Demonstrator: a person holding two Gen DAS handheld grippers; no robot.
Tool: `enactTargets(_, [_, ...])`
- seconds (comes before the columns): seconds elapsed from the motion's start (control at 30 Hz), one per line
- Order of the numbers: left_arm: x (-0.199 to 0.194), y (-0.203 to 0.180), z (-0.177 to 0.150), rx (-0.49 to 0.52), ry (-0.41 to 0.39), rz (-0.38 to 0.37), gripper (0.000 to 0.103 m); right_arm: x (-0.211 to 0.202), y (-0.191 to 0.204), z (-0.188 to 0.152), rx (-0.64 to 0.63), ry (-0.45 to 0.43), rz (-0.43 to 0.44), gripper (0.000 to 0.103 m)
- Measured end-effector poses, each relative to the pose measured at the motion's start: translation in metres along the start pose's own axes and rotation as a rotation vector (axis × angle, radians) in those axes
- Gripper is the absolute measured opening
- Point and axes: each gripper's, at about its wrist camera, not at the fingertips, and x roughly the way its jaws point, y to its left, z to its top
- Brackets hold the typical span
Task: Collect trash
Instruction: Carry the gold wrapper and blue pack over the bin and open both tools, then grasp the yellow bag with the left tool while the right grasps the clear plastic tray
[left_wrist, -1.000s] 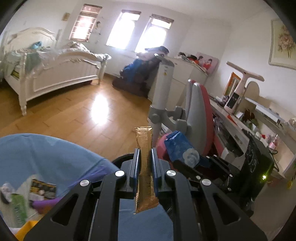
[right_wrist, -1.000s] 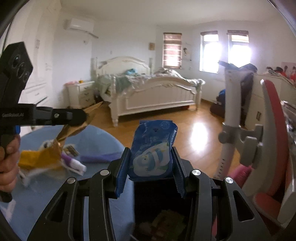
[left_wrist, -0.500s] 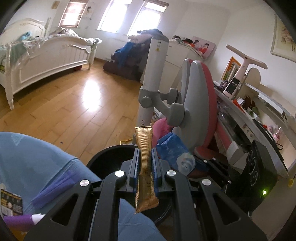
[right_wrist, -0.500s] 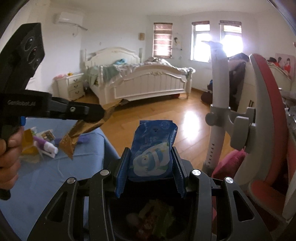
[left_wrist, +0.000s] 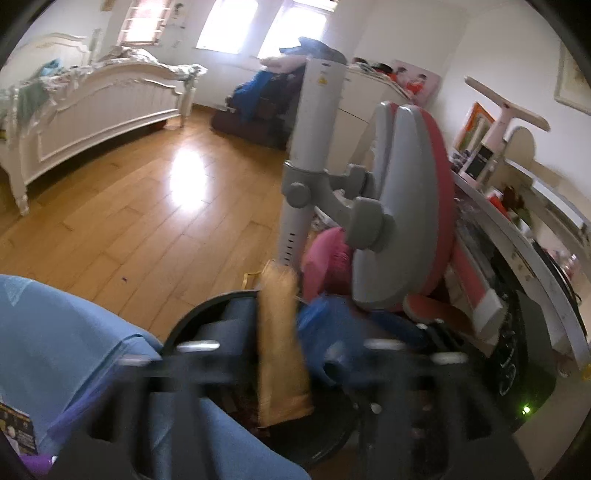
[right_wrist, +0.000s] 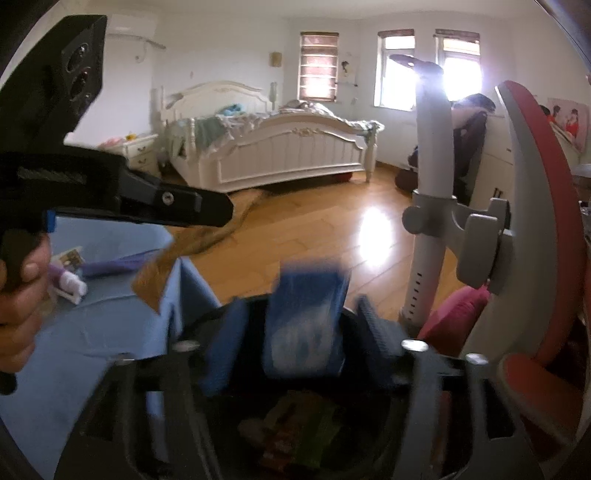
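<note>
My left gripper (left_wrist: 279, 332) has just opened; its jaws are blurred and spread wide, and the gold wrapper (left_wrist: 280, 343) hangs loose between them over the black trash bin (left_wrist: 192, 321). My right gripper (right_wrist: 303, 328) has opened too, and the blue packet (right_wrist: 306, 325) is slipping down between its spread jaws above the bin's opening (right_wrist: 295, 432), where several wrappers lie. The left gripper (right_wrist: 207, 210) also shows in the right wrist view with the gold wrapper (right_wrist: 173, 258) blurred under it.
A table with a blue cloth (left_wrist: 66, 339) stands left of the bin, with a purple tube (right_wrist: 110, 264) and other scraps on it. A grey and red desk chair (left_wrist: 402, 206) stands close on the right. A white bed (left_wrist: 92, 103) is across the wooden floor.
Both grippers opened over the bin. The gold wrapper and the blue packet, held tight before, now sit loose between spread jaws and blur as they drop.
</note>
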Motion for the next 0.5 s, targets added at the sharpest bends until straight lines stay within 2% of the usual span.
enactTargets(0.03, [-0.007,0.001,0.0,-0.013,-0.036,0.006,0.088,-0.001,0.0,0.0,-0.001,0.003,0.0,0.075])
enactTargets(0.23, [-0.037,0.003,-0.004,-0.019,-0.055,0.003,0.088,-0.009,0.008,-0.001,0.002,0.017,0.018,0.075])
enactTargets(0.33, [-0.065,0.002,-0.013,0.005,-0.068,0.01,0.088,-0.015,0.02,0.002,-0.009,0.017,0.05,0.075])
enactTargets(0.5, [-0.122,0.01,-0.035,0.084,-0.073,0.08,0.088,-0.025,0.043,0.015,-0.004,0.026,0.143,0.075])
